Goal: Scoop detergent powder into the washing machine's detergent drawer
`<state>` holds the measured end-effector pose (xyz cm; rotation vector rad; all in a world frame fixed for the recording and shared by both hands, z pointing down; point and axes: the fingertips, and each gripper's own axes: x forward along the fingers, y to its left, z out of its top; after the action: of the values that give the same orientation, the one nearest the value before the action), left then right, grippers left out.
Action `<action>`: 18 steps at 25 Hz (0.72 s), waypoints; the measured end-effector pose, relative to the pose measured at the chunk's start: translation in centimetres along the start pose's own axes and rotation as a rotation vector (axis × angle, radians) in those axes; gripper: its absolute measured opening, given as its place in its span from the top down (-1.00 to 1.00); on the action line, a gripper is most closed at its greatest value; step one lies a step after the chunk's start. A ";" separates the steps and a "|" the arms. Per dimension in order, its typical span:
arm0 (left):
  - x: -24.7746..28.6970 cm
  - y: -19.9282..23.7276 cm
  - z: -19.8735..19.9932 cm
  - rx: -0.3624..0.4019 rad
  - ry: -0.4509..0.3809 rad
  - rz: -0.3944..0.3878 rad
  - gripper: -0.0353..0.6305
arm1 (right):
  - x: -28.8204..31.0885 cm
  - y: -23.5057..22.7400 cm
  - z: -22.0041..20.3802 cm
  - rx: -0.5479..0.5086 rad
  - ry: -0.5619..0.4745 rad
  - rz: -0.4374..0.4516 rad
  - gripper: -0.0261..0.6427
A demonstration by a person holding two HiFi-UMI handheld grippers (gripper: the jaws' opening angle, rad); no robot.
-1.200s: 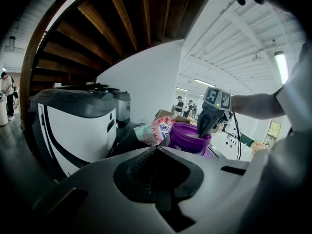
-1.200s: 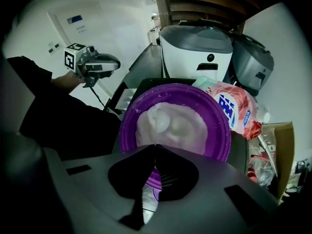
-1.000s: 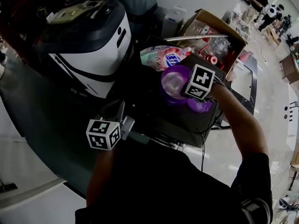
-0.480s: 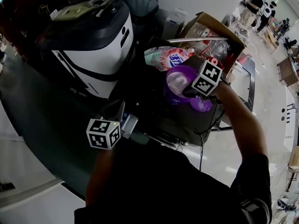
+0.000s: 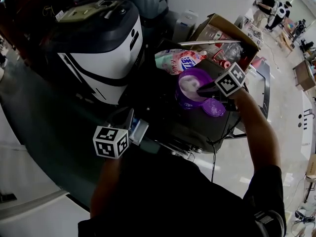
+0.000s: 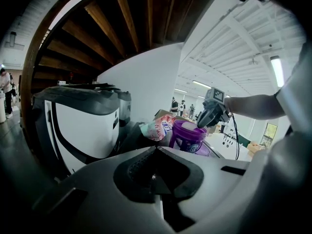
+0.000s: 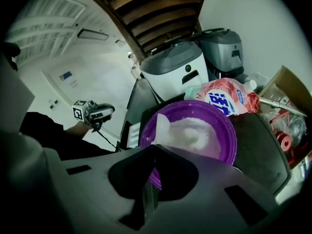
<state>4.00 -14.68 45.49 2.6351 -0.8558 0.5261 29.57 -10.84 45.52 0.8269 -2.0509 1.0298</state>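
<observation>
Status: right gripper [image 7: 153,147] clamped on translucent scoop [image 7: 163,129], dipped in powder [image 7: 200,133] of purple tub [image 5: 190,87] directly ahead, dark top's [image 5: 163,116] far side | left gripper [image 6: 156,149] closed, empty, nearer body | drawer not seen.

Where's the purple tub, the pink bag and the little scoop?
Purple tub [image 6: 187,139]: left gripper view, on its side wall.
Pink bag [image 5: 178,61]: head view, on the middle of the bag.
Scoop [image 7: 162,126]: right gripper view, on its pale bowl.
</observation>
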 end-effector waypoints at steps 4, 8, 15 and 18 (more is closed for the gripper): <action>-0.4 0.3 -0.6 -0.006 0.007 -0.001 0.87 | -0.3 0.1 0.5 0.061 -0.103 0.032 0.87; -0.8 0.7 -1.0 -0.008 0.014 -0.005 0.87 | -0.9 0.7 1.2 0.089 -0.189 0.057 0.87; -1.3 1.1 -1.1 -0.011 0.015 -0.016 0.87 | -1.8 2.2 2.5 0.071 -0.249 0.041 0.87; -1.4 1.2 -1.1 -0.010 0.012 -0.022 0.87 | -2.0 3.3 3.3 0.062 -0.281 0.048 0.87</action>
<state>1.91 -14.46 46.03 2.6268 -0.8224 0.5305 27.18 -11.64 41.14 1.0067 -2.2921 1.0566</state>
